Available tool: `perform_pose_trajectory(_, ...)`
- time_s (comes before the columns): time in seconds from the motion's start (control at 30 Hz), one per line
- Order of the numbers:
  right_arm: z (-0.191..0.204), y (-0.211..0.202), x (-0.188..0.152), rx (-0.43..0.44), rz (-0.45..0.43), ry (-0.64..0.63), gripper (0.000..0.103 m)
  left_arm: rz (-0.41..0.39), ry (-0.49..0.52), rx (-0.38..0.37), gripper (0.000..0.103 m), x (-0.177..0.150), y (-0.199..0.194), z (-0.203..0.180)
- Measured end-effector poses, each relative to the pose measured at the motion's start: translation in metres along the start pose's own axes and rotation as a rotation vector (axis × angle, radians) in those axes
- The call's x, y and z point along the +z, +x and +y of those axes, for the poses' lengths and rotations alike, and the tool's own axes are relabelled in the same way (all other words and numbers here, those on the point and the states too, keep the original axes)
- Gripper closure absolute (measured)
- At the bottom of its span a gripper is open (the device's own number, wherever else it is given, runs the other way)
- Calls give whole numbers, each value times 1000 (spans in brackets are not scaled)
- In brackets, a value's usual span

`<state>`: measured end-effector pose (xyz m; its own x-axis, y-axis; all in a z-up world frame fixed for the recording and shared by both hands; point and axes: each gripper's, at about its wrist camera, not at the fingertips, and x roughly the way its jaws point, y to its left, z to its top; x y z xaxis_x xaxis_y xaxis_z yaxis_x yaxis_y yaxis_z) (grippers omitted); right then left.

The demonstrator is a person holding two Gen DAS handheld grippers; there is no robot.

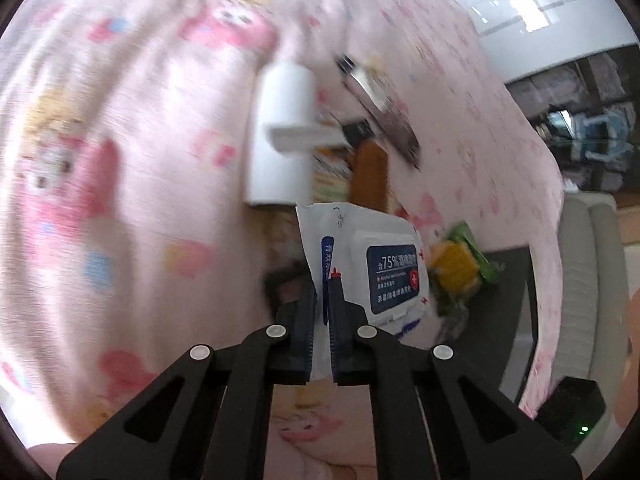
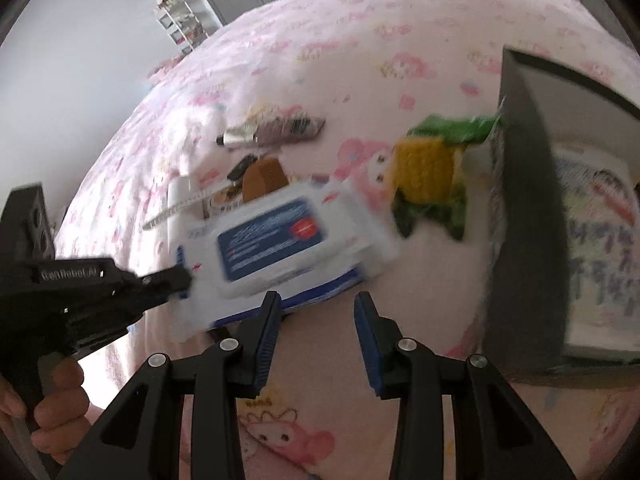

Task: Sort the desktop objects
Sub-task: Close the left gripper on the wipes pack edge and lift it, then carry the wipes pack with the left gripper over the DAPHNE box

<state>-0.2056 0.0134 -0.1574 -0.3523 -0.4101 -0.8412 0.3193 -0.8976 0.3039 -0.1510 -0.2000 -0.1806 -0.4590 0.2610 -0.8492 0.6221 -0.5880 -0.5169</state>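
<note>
Surface: desk (image 2: 360, 40) under a pink cartoon-print cloth; both views blurred in parts.
L gripper (image 1: 322, 280): fingers closed tight on the edge flap of the wipes pack (image 1: 384, 276); flap pinched between the blue pads. In right wrist view same gripper (image 2: 180, 280) enters from the left, tip at the pack's left end, a person's hand (image 2: 56, 400) on its handle.
Wipes pack: white w/ dark blue label, "75%" legible. Held at one end by L gripper; appears lifted or tilted off the cloth, cannot confirm from the blur. In right wrist view it (image 2: 288, 240) sits just ahead of R gripper's left finger.
R gripper (image 2: 316, 304): fingers apart, nothing between the pads; pink cloth shows in the gap. Not touching the pack as far as visible.
Corn packet (image 2: 432, 172): yellow corn in green-edged clear wrapper, on the cloth betw. wipes pack and box, near both. Also seen in left wrist view (image 1: 460, 268), just right of the pack.
Box (image 2: 532, 200): dark-walled open container at right edge, near wall close to the corn packet; printed items inside, too blurred to ID.
White bottle (image 1: 284, 136): lies on the cloth beyond the pack, cap end up-frame.
Brown comb (image 1: 370, 176): just right of the bottle, beyond the pack.
Silver-grey tube (image 2: 272, 132): farther back, apart from the cluster; type unclear.
Small black item (image 2: 242, 166): beside the comb, not identifiable.
</note>
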Motion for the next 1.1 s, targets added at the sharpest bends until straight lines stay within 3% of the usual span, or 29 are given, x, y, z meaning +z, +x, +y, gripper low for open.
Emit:
perform_pose_trajectory(0.13, 2, 0, 14, -29, -27, -5, 68, 24, -48, 33, 91, 4, 10, 10)
perform_pose_trajectory(0.27, 1, 27, 29, -43, -4, -12, 68, 39, -72, 37, 85, 6, 18, 15)
perform_pose_trajectory(0.4, -11, 49, 32, -21, 19, 45, 67, 40, -70, 59, 70, 9, 31, 15)
perform_pose_trajectory(0.47, -13, 52, 30, 7, 9, 51, 64, 41, -71, 63, 70, 9, 34, 16)
perform_pose_trajectory(0.53, -12, 49, 27, 33, -4, 36, 68, 29, -60, 75, 72, 8, 32, 14)
perform_pose_trajectory(0.67, -1, 38, 17, 40, 3, -45, 89, 13, -53, 97, 75, 7, 27, 14)
perform_pose_trajectory(0.87, 3, 21, -9, 57, 19, -66, 90, 5, -33, 119, 73, 0, 22, 12)
perform_pose_trajectory(1.1, -4, -5, -48, 124, 77, -78, 90, 57, -9, 81, 73, -11, 25, 10)
